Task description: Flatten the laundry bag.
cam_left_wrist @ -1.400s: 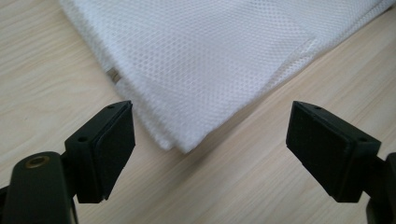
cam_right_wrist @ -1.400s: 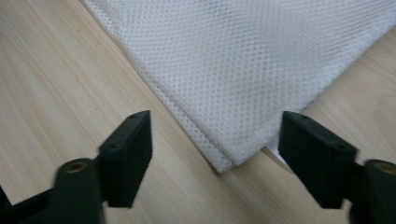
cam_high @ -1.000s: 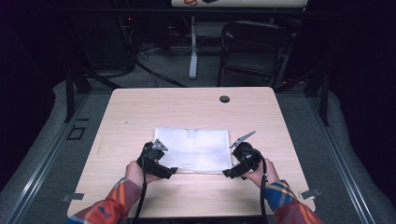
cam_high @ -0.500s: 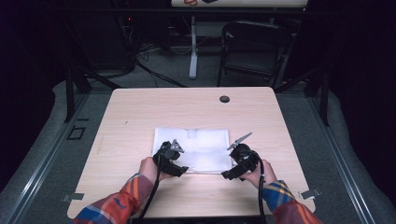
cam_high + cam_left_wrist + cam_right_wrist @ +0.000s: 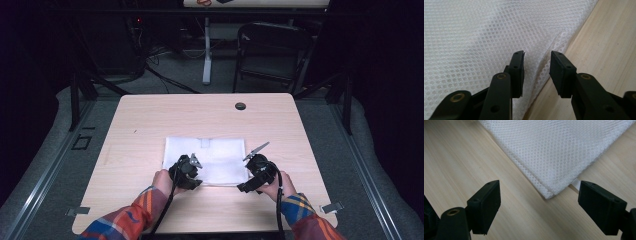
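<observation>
Left gripper [image 5: 536,72] jaws sat part open astride the white mesh cloth [image 5: 210,160] edge; right gripper [image 5: 539,207] gaped wide before its corner. Black grommet [image 5: 240,106] on table [image 5: 150,120] far side. No readable writing.

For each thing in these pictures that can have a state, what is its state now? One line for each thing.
mesh bag: lying flat on the table, near edge slightly puckered between the left jaws
left gripper: jaws narrowly open, straddling the bag's near edge, not yet closed on it
right gripper: jaws wide open, facing the bag's corner, apart from it
table: bare wood around the bag
chair: standing upright beyond the table
</observation>
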Demonstrator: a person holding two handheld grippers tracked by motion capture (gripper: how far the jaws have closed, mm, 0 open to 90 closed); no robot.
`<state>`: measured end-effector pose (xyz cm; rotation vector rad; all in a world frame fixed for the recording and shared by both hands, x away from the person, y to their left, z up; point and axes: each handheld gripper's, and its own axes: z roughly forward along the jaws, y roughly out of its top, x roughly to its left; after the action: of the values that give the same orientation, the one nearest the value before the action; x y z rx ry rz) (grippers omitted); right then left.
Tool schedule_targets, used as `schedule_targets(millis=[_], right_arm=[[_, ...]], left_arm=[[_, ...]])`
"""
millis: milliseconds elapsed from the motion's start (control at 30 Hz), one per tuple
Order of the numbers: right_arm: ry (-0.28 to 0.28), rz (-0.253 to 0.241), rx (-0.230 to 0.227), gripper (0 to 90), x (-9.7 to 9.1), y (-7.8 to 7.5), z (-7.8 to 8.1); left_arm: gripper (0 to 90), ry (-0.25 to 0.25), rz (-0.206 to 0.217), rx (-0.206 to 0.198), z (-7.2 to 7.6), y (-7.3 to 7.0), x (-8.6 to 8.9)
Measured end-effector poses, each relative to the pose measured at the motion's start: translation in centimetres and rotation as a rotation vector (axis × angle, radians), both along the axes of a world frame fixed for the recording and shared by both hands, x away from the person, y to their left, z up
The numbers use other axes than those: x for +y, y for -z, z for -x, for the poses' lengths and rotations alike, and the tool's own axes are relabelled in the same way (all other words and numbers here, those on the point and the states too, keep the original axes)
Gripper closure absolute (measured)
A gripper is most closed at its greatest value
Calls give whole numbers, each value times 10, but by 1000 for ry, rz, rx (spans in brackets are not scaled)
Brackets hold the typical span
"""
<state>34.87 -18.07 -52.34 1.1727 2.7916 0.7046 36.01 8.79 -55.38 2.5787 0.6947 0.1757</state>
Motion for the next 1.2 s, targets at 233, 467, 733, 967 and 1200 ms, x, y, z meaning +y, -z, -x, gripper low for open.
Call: schedule_targets(millis=[233, 467, 733, 967, 1200], right_arm=[[0, 3, -1, 184, 0, 0, 0], [-8, 10, 12, 184, 1, 1, -1], [-4, 3, 9, 182, 3, 3, 0], [-12, -1, 1, 200, 5, 2, 1], [-30, -11, -8, 275, 10, -1, 5]], left_arm=[[731, -14, 16, 5, -2, 1, 3], [775, -32, 37, 12, -3, 3, 6], [849, -37, 41, 7, -2, 3, 5], [855, -23, 36, 7, -2, 3, 4], [883, -18, 55, -6, 0, 1, 3]])
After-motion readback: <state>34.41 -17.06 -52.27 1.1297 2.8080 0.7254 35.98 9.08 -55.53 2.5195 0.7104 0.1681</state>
